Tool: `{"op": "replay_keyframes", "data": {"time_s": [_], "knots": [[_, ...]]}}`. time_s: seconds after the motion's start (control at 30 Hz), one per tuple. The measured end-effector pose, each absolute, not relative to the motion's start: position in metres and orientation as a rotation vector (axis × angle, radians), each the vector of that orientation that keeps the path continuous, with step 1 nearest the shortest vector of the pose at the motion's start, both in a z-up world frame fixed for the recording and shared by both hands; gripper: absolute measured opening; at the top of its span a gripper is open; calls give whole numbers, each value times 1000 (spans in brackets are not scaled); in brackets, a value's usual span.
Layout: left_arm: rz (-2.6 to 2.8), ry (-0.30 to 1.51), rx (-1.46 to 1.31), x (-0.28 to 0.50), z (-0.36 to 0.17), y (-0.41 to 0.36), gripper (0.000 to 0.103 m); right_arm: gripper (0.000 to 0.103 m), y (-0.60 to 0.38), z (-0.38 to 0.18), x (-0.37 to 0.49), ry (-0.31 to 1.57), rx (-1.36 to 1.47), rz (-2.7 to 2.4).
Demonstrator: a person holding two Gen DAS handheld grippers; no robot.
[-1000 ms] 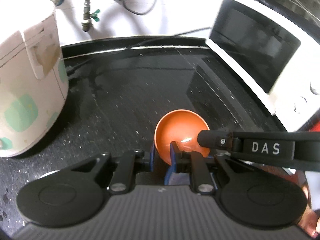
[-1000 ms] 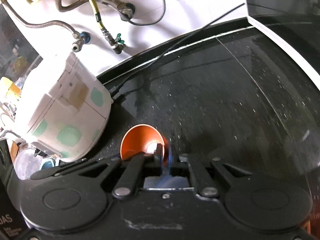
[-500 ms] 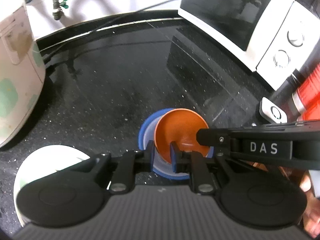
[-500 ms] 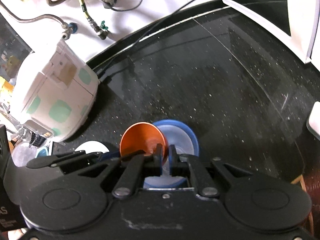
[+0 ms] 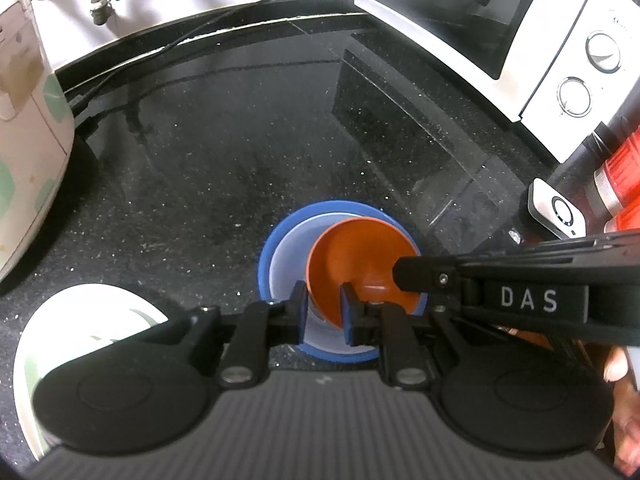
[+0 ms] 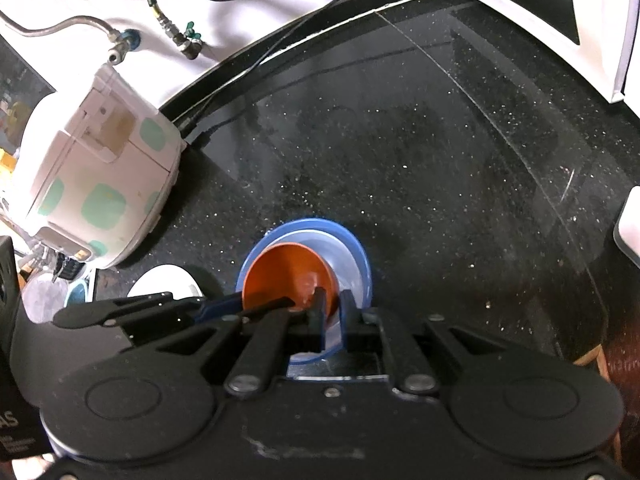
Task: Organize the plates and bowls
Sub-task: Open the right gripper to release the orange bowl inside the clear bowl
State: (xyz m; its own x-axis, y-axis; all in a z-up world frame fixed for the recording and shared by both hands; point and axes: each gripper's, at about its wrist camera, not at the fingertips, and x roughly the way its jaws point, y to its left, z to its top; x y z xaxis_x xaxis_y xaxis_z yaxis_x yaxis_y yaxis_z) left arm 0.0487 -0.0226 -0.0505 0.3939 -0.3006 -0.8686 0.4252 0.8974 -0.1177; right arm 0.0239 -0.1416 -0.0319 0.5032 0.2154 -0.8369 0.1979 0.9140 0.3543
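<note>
While both my grippers pinch the orange bowl (image 5: 360,264) rim, left gripper (image 5: 324,308) and right gripper (image 6: 331,312), it hangs over the blue plate (image 5: 272,248), off-centre; contact probably not yet made.

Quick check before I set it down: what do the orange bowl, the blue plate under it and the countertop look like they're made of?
Orange bowl: probably plastic; uniform colour, thin rim, soft satin glint.
Blue plate: also looks like plastic, with a matte blue rim and paler centre, though glazed ceramic can't be ruled out.
Countertop: polished dark stone, likely granite or quartz; pale specks and mirror-like reflections.
</note>
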Motion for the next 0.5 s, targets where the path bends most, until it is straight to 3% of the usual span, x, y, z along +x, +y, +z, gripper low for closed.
{"op": "replay_keyframes", "data": {"time_s": [0.13,0.23,0.33,0.4,0.43,0.5], "knots": [[-447,1076,130,49,-53,-23,19,9,-140,-36,30,1064,446,18],[-443,1057,139,46,-49,-24,33,13,-140,-38,33,1067,443,27],[-429,1023,143,44,-42,-24,46,29,-139,-33,33,1047,435,42],[-407,1003,139,45,-37,-20,66,44,-138,-26,31,1021,408,36],[-400,996,127,46,-35,-17,70,50,-140,-22,30,1005,399,27],[-411,974,84,46,-30,-8,92,81,-144,-16,28,973,401,22]]}}
